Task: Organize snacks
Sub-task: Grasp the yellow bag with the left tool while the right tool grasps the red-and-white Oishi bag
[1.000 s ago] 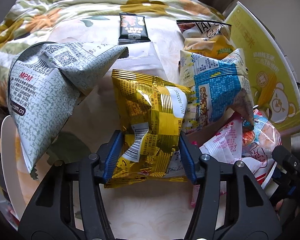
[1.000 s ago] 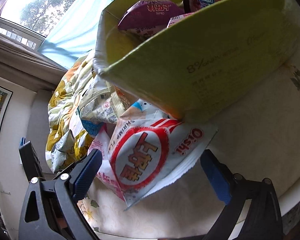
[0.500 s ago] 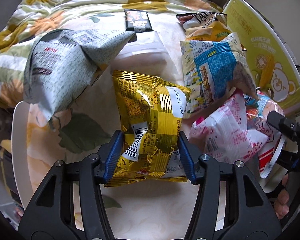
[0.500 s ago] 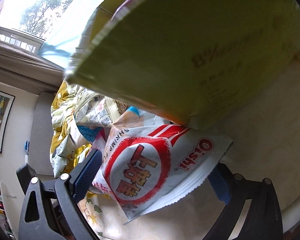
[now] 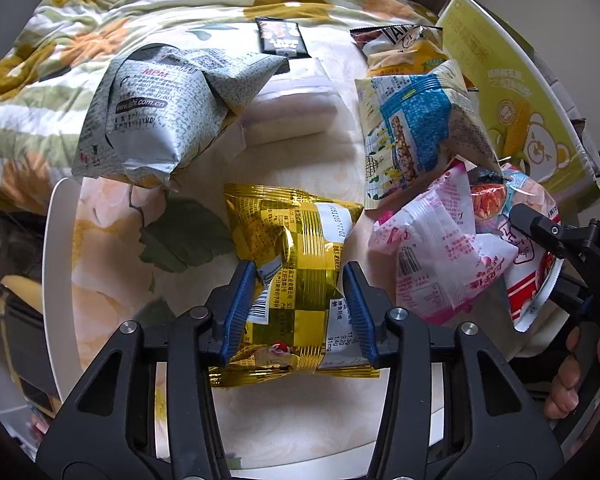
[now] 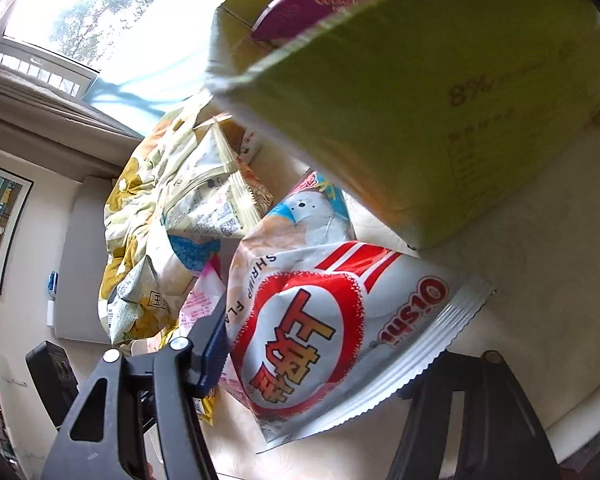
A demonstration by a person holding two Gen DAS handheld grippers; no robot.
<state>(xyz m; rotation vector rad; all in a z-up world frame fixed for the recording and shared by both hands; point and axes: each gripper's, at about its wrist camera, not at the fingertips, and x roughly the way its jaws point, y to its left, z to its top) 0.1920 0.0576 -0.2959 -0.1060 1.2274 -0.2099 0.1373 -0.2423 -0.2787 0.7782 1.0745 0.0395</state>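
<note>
Both hand-held grippers closed on snack packets.
Left hand-held gripper [image 5: 300,312] pinches crinkled gold foil packet [image 5: 296,276]; right hand-held gripper [image 6: 328,364], jaws just closing, clamps red-and-white shrimp-chip bag [image 6: 324,336].

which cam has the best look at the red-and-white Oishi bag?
Right wrist: the Oishi bag fills the foreground, logo readable, between the right gripper's jaws, which have just been closing. Left wrist shows only its red-and-white edge, behind a pink packet.

Right hand-held gripper [image 6: 320,364] closing on shrimp-chip bag [image 6: 320,336], beside green box [image 6: 440,92]
</note>
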